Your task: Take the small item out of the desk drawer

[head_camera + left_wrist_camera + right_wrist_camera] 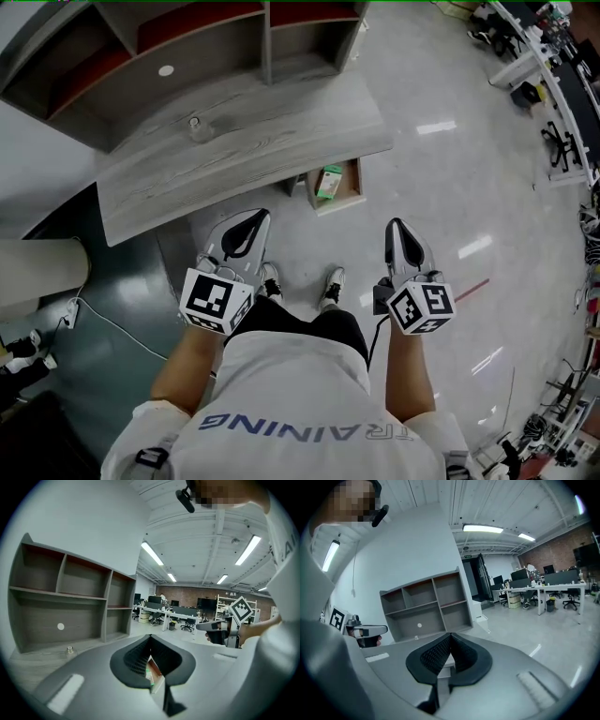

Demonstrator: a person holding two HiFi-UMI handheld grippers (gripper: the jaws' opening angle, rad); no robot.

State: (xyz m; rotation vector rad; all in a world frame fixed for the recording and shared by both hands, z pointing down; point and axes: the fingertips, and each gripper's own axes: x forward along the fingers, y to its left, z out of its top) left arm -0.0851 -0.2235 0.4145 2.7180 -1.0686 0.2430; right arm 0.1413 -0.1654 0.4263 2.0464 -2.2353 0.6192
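Observation:
In the head view a wooden drawer (352,190) stands pulled out under the front edge of the grey desk (234,155). A small green and white box (328,181) lies inside it. My left gripper (257,218) hovers shut and empty just left of the drawer, near the desk edge. My right gripper (393,226) is shut and empty too, to the right of the drawer and lower in the frame. In the left gripper view the shut jaws meet at the tip, and the green box (153,672) shows through the gap below. The right gripper view shows its pads (440,654) pressed together.
A grey shelf unit (267,37) stands at the back of the desk, with a small round object (195,123) on the desktop before it. A white cable and plug (70,314) lie on the dark floor at left. Office desks and chairs (553,84) line the far right.

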